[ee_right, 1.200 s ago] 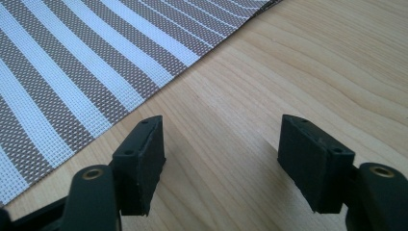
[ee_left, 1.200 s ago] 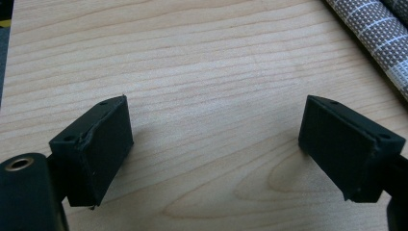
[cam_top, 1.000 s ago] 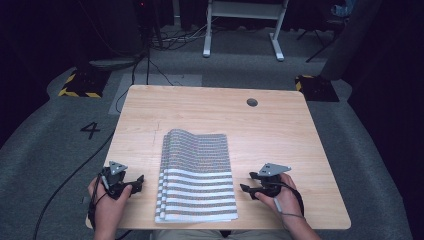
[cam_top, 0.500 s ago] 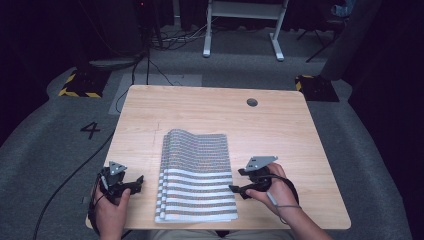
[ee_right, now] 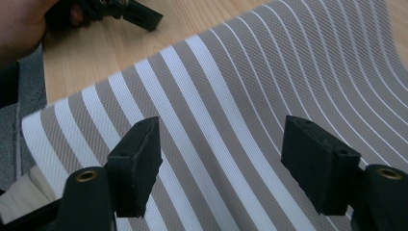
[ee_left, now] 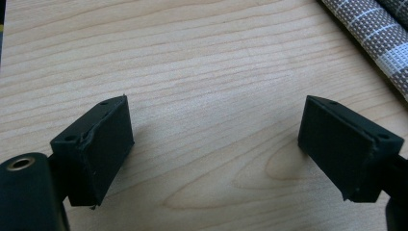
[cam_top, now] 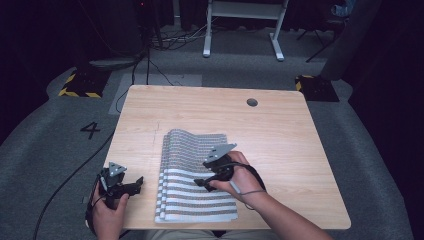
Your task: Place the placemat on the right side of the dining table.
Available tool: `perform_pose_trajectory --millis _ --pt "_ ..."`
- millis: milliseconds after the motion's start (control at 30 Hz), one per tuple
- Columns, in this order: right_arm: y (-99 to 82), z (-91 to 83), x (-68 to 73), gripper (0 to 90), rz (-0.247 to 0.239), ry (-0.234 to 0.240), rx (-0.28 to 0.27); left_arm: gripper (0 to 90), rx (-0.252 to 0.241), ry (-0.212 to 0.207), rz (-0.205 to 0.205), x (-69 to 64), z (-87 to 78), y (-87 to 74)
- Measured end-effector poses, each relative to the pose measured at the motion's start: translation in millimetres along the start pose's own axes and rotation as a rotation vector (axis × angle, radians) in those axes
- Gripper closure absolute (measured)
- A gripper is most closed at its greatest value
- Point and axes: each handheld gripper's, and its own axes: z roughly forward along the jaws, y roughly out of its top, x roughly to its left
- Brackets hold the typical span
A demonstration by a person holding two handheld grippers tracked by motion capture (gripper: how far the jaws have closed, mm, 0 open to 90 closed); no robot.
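While the striped cloth (cam_top: 197, 177) lies folded on the near middle of the wooden table (cam_top: 280, 135), the right gripper (cam_top: 202, 172) hangs over it with jaws spread wide (nothing between them), and the left gripper (cam_top: 137, 184) sits just left of the cloth, jaws spread too.

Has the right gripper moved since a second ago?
Yes. In the high view the right gripper has shifted left, from the bare wooden table beside the striped cloth to above the cloth, jaws open with nothing between them.
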Motion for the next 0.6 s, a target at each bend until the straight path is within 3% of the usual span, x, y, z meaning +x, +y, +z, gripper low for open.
perform_pose_trajectory --millis 233,433,600 --pt "23.2 29.8 5.3 30.9 -0.039 0.013 -0.003 12.1 0.002 -0.006 0.007 2.3 1.4 1.9" --pt "34.6 45.6 10.0 30.1 -0.007 0.024 -0.010 12.4 0.002 0.000 0.007 3.2 1.9 2.8" --pt "41.9 67.0 12.6 28.9 -0.027 -0.012 -0.004 12.4 0.002 0.000 0.007 3.2 1.9 2.7"
